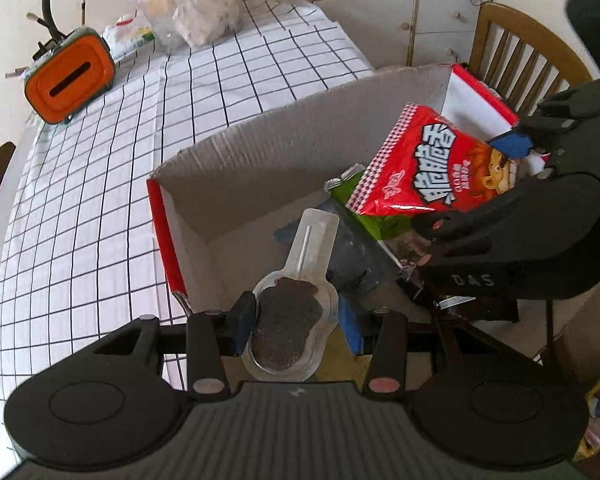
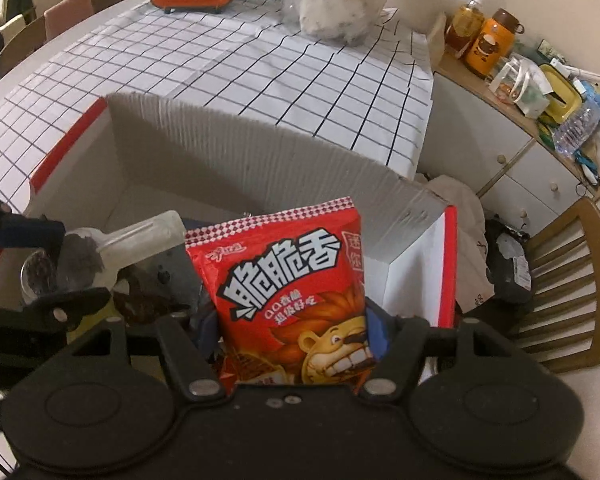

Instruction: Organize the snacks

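My left gripper (image 1: pixel 296 320) is shut on a clear-wrapped chocolate lollipop (image 1: pixel 290 320), whose stick end points into an open cardboard box (image 1: pixel 260 160) with red outer sides. My right gripper (image 2: pixel 294 332) is shut on a red snack bag (image 2: pixel 292 300) with a cartoon lion on it, held upright over the same box (image 2: pixel 220 148). In the left wrist view that red bag (image 1: pixel 428 164) hangs over the box's right half, above a green packet (image 1: pixel 364 208) and darker packets on the box floor. In the right wrist view the lollipop (image 2: pixel 80 256) shows at the left.
The box sits at the near edge of a table with a white grid-pattern cloth (image 1: pixel 100 200). On the cloth stand an orange box with a slot (image 1: pixel 70 76) and a clear plastic bag (image 1: pixel 188 4). A wooden chair (image 2: pixel 560 280) and a cluttered cabinet (image 2: pixel 520 92) stand to the right.
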`<move>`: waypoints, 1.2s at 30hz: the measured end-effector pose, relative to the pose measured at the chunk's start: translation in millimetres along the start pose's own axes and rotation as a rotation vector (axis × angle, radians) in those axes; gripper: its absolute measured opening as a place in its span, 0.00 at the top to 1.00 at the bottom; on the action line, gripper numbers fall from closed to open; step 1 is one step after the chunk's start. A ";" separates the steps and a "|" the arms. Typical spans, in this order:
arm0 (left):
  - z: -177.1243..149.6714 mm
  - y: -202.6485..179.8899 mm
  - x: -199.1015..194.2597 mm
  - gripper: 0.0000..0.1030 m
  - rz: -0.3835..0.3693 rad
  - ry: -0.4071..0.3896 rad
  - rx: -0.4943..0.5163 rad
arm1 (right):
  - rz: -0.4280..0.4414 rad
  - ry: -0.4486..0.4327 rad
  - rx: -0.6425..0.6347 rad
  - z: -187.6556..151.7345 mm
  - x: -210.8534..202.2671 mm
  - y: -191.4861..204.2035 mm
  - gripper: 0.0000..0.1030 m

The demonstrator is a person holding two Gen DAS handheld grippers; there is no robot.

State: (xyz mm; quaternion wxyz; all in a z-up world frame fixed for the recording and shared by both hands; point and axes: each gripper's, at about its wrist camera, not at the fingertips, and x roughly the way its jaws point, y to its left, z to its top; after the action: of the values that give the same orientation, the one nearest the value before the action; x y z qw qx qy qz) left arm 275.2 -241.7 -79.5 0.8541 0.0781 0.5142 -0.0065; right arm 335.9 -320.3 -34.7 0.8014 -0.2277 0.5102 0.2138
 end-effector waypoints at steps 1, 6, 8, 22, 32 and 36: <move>0.0 0.9 1.6 0.57 0.001 0.006 -0.004 | -0.002 0.001 0.004 -0.5 0.4 -0.3 0.33; -0.4 3.3 1.5 0.57 -0.005 0.000 -0.015 | 0.017 -0.015 0.004 -2.7 -3.1 -2.5 0.33; 0.7 4.0 0.2 0.57 -0.014 -0.003 -0.020 | 0.029 -0.025 0.011 -4.4 -6.9 -3.0 0.31; -7.4 12.3 -42.7 0.34 -0.037 -0.112 -0.052 | 0.108 -0.172 0.122 -27.8 -68.3 -17.9 0.19; -24.8 28.1 -83.7 0.22 -0.048 -0.212 -0.088 | 0.170 -0.284 0.183 -47.3 -111.0 -14.0 0.09; -32.0 33.5 -99.4 0.20 -0.048 -0.259 -0.093 | 0.183 -0.352 0.188 -54.3 -128.8 -6.7 0.03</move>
State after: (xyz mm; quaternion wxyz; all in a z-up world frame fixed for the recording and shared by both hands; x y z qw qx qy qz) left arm 203.3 -211.0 -2.5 0.9156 0.0244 0.4012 -0.0133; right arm 250.6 -371.6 63.7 0.8730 -0.0640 0.3987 0.2735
